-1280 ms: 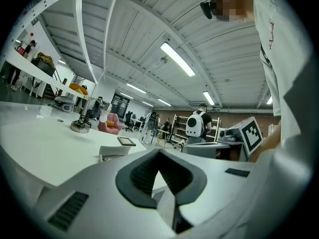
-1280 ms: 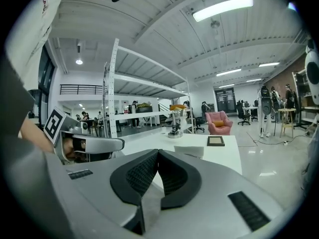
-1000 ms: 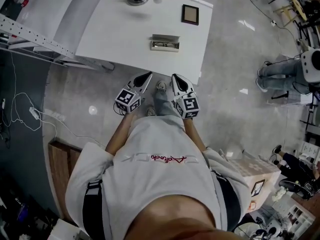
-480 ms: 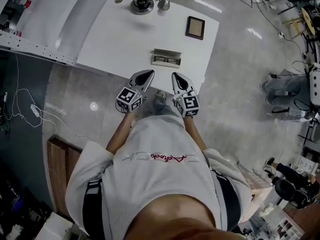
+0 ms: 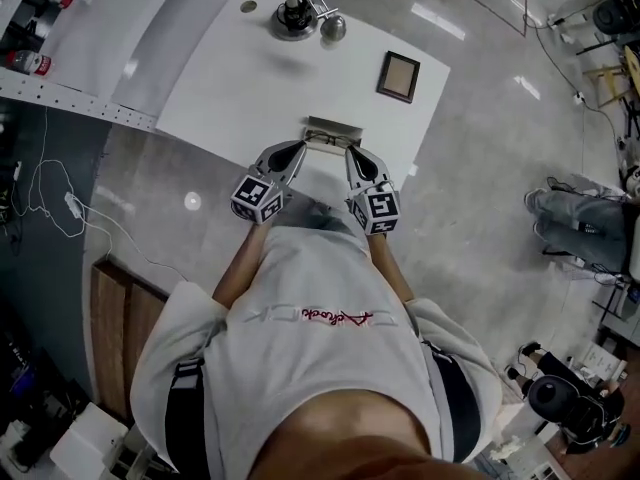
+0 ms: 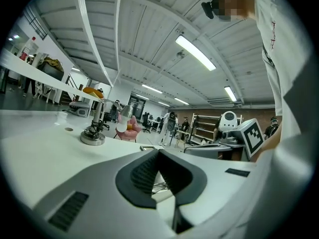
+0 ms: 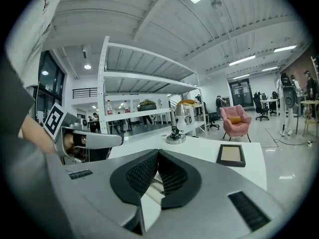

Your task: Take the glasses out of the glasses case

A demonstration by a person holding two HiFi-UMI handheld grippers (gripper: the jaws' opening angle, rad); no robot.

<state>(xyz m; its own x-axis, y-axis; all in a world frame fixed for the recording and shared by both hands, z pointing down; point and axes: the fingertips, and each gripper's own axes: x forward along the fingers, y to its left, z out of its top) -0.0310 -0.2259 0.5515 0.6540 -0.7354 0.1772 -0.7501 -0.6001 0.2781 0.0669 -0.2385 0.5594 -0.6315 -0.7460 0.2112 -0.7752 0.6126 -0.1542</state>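
Observation:
The open glasses case (image 5: 331, 128) lies near the front edge of the white table (image 5: 230, 88). The grippers' tips hide part of it, and the glasses inside barely show. A bit of the glasses' frame (image 6: 158, 186) shows beneath the jaws in the left gripper view. My left gripper (image 5: 297, 148) is shut and empty, its tip at the case's near left corner. My right gripper (image 5: 352, 154) is shut and empty too, at the near right corner. Each gripper view shows its own jaws meeting at the tip, left gripper (image 6: 158, 151) and right gripper (image 7: 158, 153).
A desk lamp with a round metal base (image 5: 294, 16) stands at the table's far edge. A small picture frame (image 5: 399, 76) lies at the far right. The floor around the table is shiny tile. Other people stand off to the right (image 5: 580, 228).
The person has stepped up to the table. Both grippers went forward from over the floor to the case's near edge. Both stayed shut.

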